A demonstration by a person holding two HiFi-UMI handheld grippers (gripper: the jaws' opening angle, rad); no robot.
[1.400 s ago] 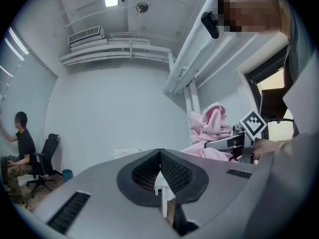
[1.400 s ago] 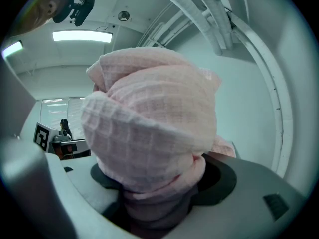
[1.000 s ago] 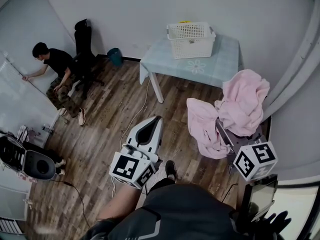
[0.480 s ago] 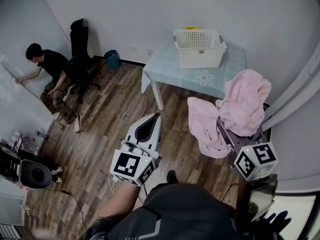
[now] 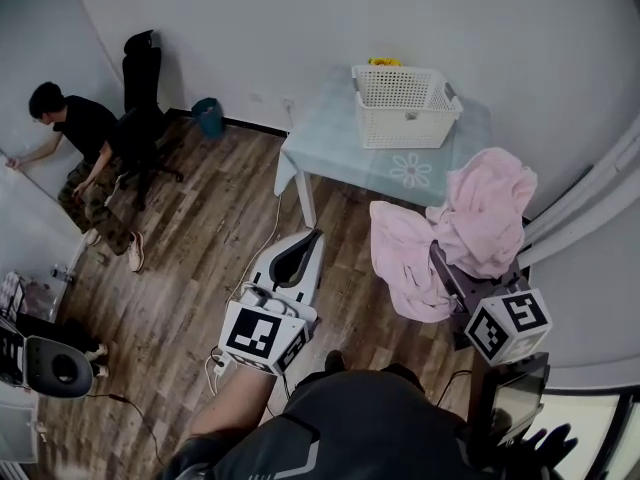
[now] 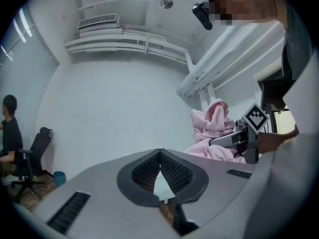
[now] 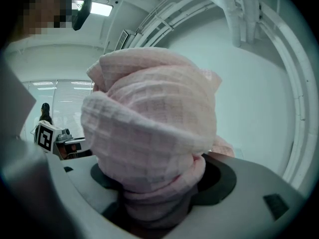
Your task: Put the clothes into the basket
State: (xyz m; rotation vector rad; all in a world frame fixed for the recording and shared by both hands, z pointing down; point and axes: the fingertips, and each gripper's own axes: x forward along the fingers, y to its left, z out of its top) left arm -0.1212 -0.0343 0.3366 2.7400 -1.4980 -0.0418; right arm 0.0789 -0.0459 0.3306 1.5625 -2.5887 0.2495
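Observation:
A white slatted basket [image 5: 405, 118] stands on a pale blue table [image 5: 335, 148] at the far side of the room. My right gripper [image 5: 441, 264] is shut on a pink waffle-weave garment [image 5: 482, 206], which bulges above the jaws and hangs down to the left. In the right gripper view the garment [image 7: 149, 123] fills the gap between the jaws of my right gripper [image 7: 158, 183] and hides the pads. My left gripper [image 5: 311, 236] is raised over the wooden floor, short of the table. In the left gripper view my left gripper [image 6: 159, 153] has its jaws together on nothing, and the garment [image 6: 212, 128] shows at the right.
A person [image 5: 70, 128] crouches at the left wall beside a black office chair [image 5: 135, 78] and a teal bin [image 5: 208, 116]. A white cable [image 5: 268, 230] trails across the floor by the table leg. A dark machine [image 5: 50, 363] sits at the lower left.
Both grippers keep their places and the pink garment stays gripped. The table and basket have drifted right and slightly down in the head view; the person at the left has drifted further left.

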